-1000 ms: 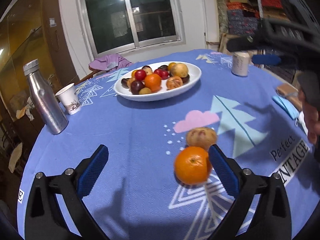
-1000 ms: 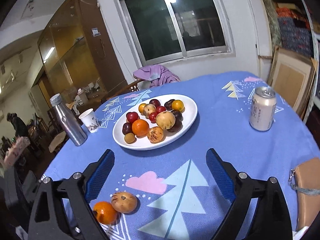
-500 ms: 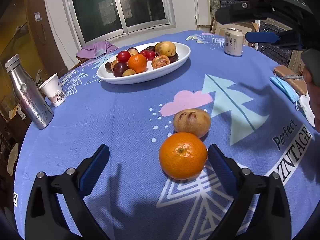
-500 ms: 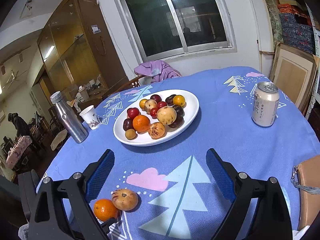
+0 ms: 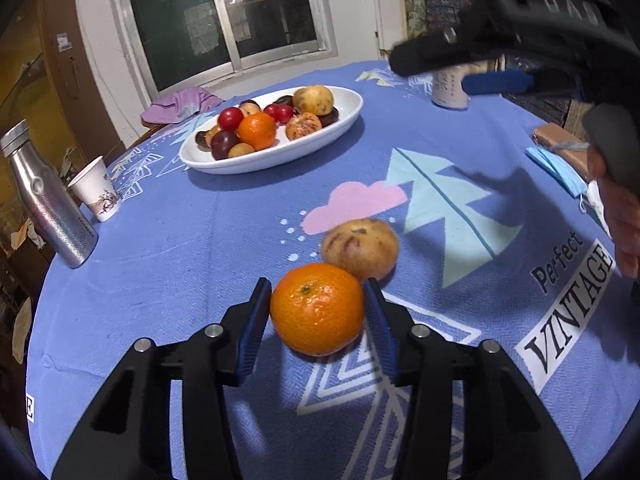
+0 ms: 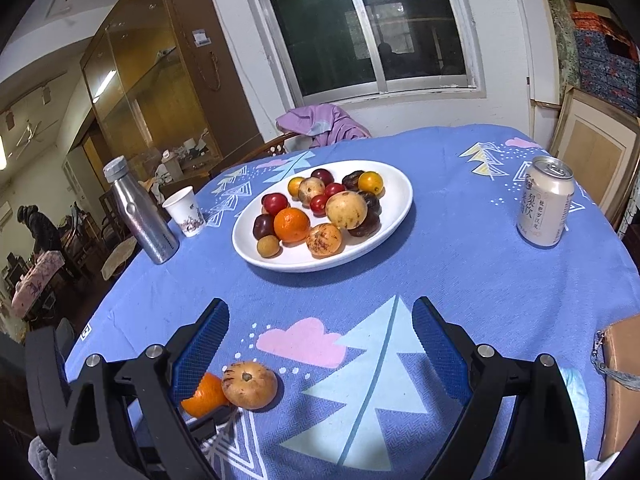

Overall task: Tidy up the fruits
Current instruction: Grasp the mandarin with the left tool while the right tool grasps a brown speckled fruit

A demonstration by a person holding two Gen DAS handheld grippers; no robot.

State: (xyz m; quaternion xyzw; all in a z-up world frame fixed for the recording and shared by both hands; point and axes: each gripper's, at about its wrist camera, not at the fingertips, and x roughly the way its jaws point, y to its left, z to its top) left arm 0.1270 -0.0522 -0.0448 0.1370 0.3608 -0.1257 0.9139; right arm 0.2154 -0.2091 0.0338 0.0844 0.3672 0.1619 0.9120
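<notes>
1. While your left tongs [image 5: 316,312] clamp the orange [image 5: 317,308] on the worktop [image 5: 200,248], it sits nearer you than the white plate [image 5: 272,152].
2. Your right tongs [image 6: 320,344] gape wide, holding nothing.

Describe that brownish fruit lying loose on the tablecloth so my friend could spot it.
Start at the white oval plate heaped with fruit, then come toward the near edge of the blue tablecloth, just past the pink cloud print. The brownish fruit lies there beside a bright orange; it is dull tan with reddish streaks.
</notes>
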